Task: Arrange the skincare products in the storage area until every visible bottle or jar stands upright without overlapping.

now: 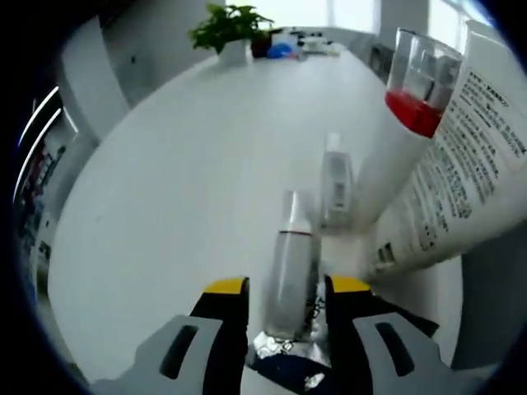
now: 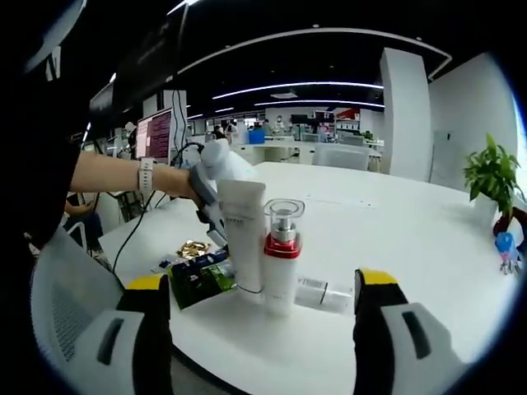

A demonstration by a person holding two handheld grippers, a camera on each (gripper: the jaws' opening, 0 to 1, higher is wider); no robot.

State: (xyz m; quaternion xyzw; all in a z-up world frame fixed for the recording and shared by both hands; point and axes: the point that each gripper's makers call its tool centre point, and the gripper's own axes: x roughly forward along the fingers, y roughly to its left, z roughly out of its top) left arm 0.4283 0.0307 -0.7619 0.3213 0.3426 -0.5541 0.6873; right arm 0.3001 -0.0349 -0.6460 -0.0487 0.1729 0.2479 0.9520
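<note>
A slim silver pump bottle is gripped between the jaws of the left gripper, apparently low over the white table, so the standing-up step seems in hand, and a level set-down clear of the white tube and red-collared bottle is called for next. The right gripper is held wide open with nothing in it, while a small bottle lies flat and awaits righting. The dark packets are hard to identify, and the silver bottle's base is hidden.

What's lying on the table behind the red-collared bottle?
Behind the red-collared bottle, a small clear bottle lies flat on the table. The bottle hides its near end, so its cap can't be seen there. A white tube stands beside it.
</note>
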